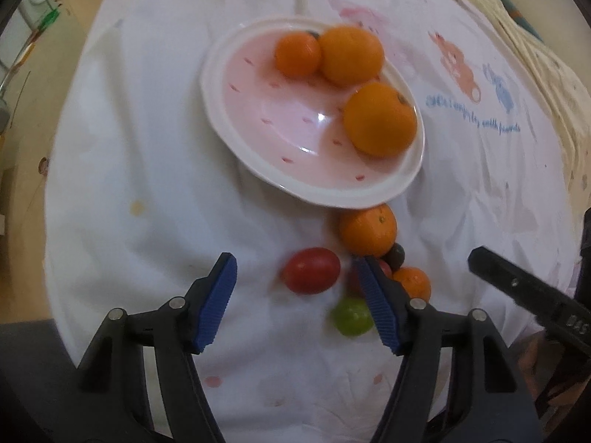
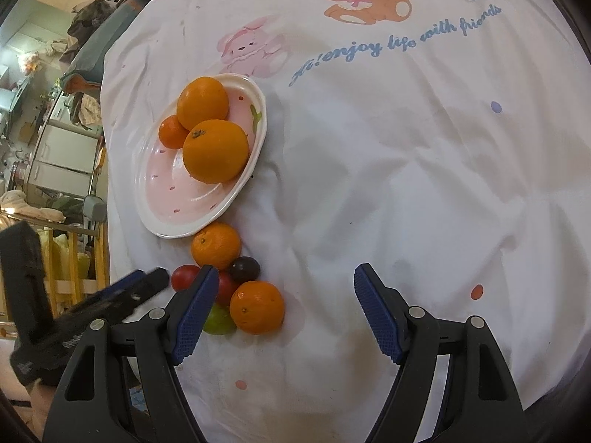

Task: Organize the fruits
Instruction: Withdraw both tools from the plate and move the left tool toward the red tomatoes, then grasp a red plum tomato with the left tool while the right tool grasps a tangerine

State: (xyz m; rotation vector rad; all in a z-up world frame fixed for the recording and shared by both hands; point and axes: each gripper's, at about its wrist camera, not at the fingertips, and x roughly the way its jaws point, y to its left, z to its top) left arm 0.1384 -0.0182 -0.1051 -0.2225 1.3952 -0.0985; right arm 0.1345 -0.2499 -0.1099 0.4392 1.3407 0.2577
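Observation:
A pink plate [image 1: 258, 110] with a white rim holds three oranges [image 1: 380, 120]; it also shows in the right wrist view [image 2: 177, 199]. In front of it on the white cloth lie two oranges [image 1: 367, 232] [image 2: 257, 307], a red tomato [image 1: 312, 270], a second red fruit [image 2: 224, 288], a dark plum [image 2: 244, 268] and a green fruit [image 1: 351, 316]. My left gripper [image 1: 295, 277] is open, low over the cloth, with the red tomato between its fingers. My right gripper [image 2: 282, 277] is open and empty, just right of the loose fruit.
The white cloth [image 2: 406, 184] has cartoon animals and blue lettering [image 2: 399, 42] beyond the plate. The table's left edge [image 2: 105, 170] drops to cluttered room furniture. The right gripper's black finger [image 1: 524, 288] shows at the right of the left wrist view.

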